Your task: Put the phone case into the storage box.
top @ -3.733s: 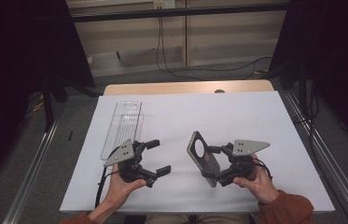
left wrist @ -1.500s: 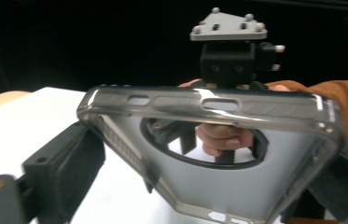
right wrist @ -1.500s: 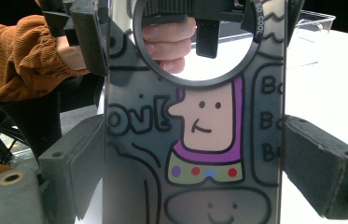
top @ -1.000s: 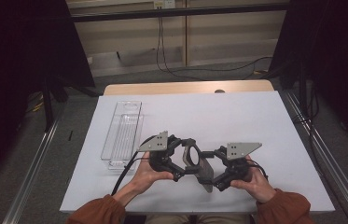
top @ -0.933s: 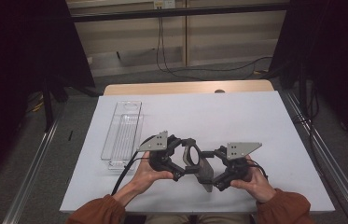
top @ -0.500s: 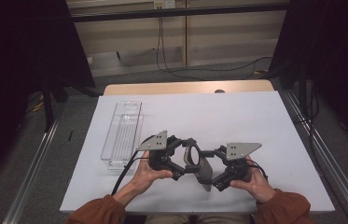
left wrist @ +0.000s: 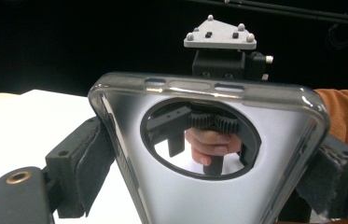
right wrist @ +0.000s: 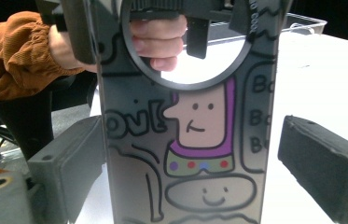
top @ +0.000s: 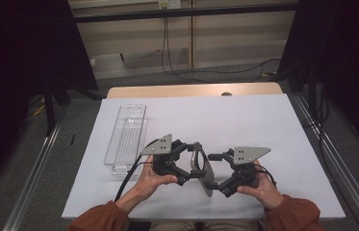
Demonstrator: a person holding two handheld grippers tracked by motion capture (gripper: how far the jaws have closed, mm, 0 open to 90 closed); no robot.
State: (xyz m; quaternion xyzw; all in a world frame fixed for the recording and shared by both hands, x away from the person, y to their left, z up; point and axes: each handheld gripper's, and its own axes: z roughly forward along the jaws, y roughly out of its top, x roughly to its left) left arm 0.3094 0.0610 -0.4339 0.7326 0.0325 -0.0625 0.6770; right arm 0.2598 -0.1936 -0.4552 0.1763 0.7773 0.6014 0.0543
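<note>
**High view:** At the 6 o'clock edge of the counter [top: 263,125], a phone case [top: 205,169] is held off the surface between the two tools. It stands on its edge, and its long axis runs roughly from 11 to 5 o'clock. The left tongs [top: 191,166] reach it from 9 o'clock at the ring-cutout end. The right tongs [top: 215,173] meet it from 3 o'clock, lower down its length. A clear tray [top: 126,137] lies well apart at 10 o'clock.

**Left gripper view:** The left tongs [left wrist: 209,182] are clamped across the case [left wrist: 171,196], with a pad [left wrist: 94,163] pressed against each long side near the round opening. The right tongs [left wrist: 218,56] are seen beyond it at 12 o'clock.

**Right gripper view:** The printed back of the case [right wrist: 195,163] stands upright between the jaws of the right tongs [right wrist: 199,168]. These jaws have just been opening. The pad [right wrist: 325,163] at 3 o'clock is plainly clear of the case, while the one at 9 o'clock lies just beside it. No grip is held here.

The case is judged to be carried by the left tongs alone. The coming move depends on the right tongs being drawn straight back toward 3 o'clock, across the case's long axis, so that it is not dragged.
</note>
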